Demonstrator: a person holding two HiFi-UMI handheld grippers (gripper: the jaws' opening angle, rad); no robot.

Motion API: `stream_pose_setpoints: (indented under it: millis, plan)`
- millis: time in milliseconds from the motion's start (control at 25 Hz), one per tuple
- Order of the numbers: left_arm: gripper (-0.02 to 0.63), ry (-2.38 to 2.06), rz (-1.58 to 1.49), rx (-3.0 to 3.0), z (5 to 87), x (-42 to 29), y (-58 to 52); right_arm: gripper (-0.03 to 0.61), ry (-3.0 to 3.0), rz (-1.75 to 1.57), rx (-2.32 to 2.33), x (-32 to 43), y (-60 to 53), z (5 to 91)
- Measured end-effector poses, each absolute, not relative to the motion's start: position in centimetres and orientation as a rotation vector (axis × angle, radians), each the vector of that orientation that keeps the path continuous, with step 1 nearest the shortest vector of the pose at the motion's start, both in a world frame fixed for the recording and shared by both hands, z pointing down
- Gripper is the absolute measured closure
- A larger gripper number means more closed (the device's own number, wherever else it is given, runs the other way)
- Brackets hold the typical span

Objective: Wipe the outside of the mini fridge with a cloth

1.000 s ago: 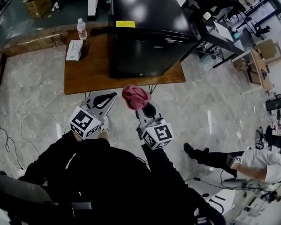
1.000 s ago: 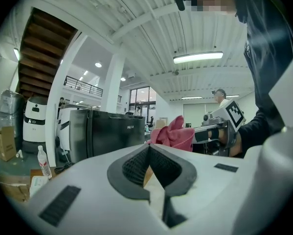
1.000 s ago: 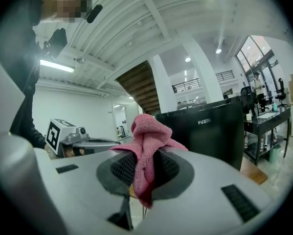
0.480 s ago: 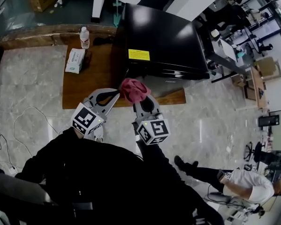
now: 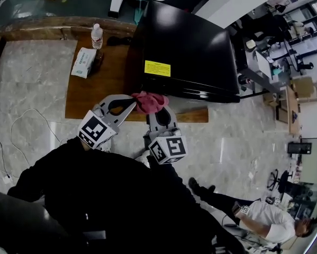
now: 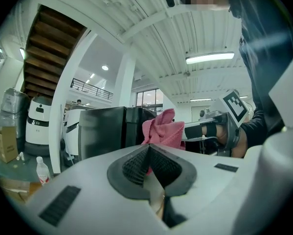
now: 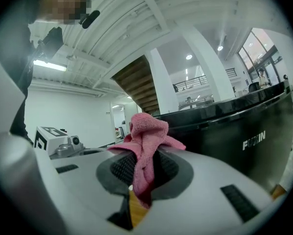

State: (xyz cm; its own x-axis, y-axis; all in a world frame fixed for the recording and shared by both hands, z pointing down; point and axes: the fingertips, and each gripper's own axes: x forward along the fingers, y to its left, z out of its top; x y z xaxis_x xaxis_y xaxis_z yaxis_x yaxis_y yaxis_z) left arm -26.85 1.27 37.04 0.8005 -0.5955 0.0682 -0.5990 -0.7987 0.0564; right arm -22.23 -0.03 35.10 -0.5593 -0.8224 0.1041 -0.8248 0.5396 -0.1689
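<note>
Pink cloth (image 5: 149,101), black fridge (image 5: 192,52)

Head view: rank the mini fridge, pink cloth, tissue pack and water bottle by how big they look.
1. mini fridge, by far the largest.
2. pink cloth and tissue pack: about alike. The cloth is held up nearer the camera, so I won't rank them.
3. water bottle, smallest.

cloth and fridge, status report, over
Right gripper shut on pink cloth. Left gripper shut, empty, beside it. Cloth up at fridge front, contact unclear. Nothing between them.
</note>
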Motion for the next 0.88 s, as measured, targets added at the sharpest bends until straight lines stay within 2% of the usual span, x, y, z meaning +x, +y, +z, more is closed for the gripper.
stream_pose_setpoints:
  millis: [320,880]
  plan:
    - [0.609,-0.989,0.085,2.898,36.9,-20.0,1.3,0.522,-2.758,0.368,1.417,-15.1,-1.1,35.9]
    - [0.609,-1.121,0.125,2.907,36.3,-0.5,0.4,0.518,-2.821,0.419,1.392,5.9,-2.7,37.0]
